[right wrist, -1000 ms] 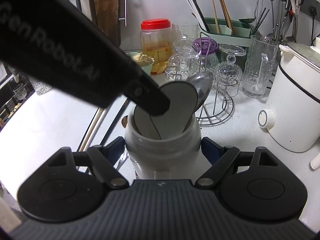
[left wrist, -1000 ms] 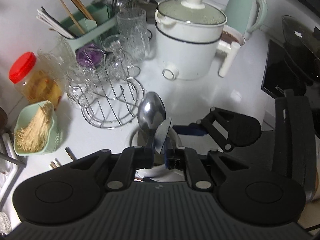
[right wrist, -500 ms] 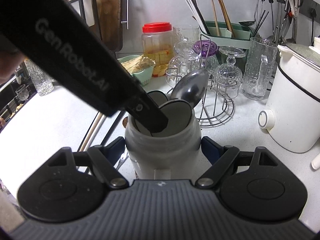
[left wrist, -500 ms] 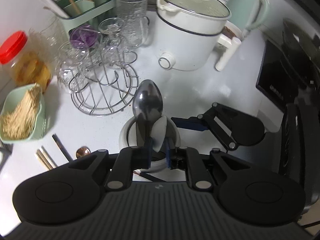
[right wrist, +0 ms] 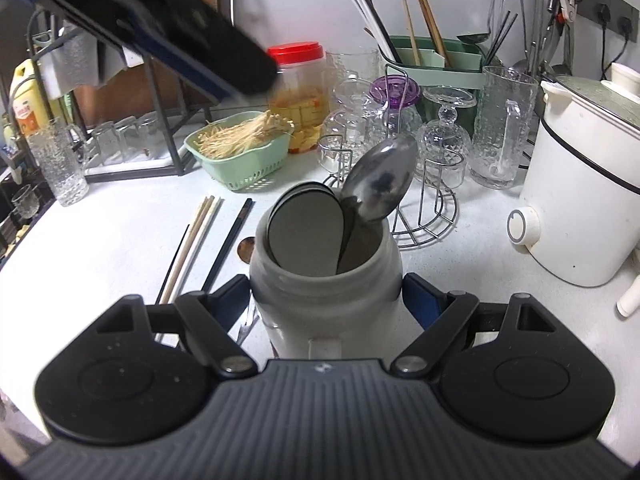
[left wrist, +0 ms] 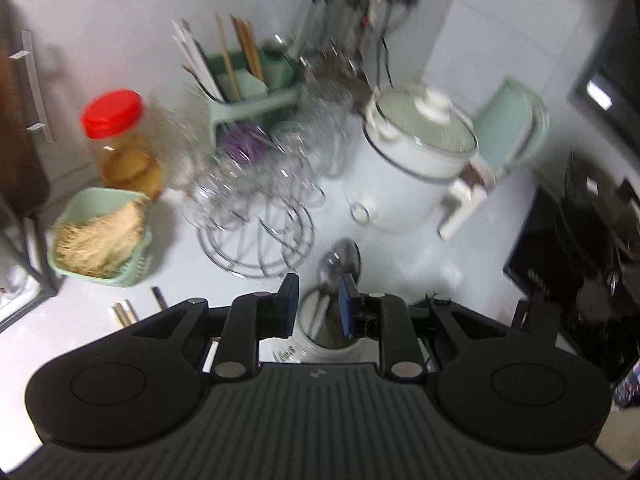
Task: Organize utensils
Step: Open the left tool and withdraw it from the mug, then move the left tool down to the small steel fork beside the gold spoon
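Observation:
A white ceramic jar (right wrist: pixel 326 300) stands on the counter with my right gripper (right wrist: pixel 326 302) shut on its sides. Out of its mouth stick a steel spoon (right wrist: pixel 382 184) and flat white spoons (right wrist: pixel 306 236). My left gripper (left wrist: pixel 318 308) hovers above the jar (left wrist: pixel 320 344). Its jaws are opening and nothing is pressed between them; the steel spoon (left wrist: pixel 340 264) shows just beyond its tips. In the right wrist view, one of its fingers (right wrist: pixel 208 52) is a blur at the upper left. Loose chopsticks (right wrist: pixel 192 240), a black chopstick (right wrist: pixel 228 248) and a copper spoon (right wrist: pixel 246 248) lie left of the jar.
Behind the jar stand a wire rack of glasses (right wrist: pixel 400 152), a green basket (right wrist: pixel 240 160), a red-lidded jar (right wrist: pixel 300 92) and a green utensil caddy (right wrist: pixel 432 60). A white cooker (right wrist: pixel 580 200) is on the right, with a black hob (left wrist: pixel 560 240) beyond it.
My left gripper has let go of the white spoon in the jar, widened its jaws and lifted up and away. The right gripper has kept the jar still.

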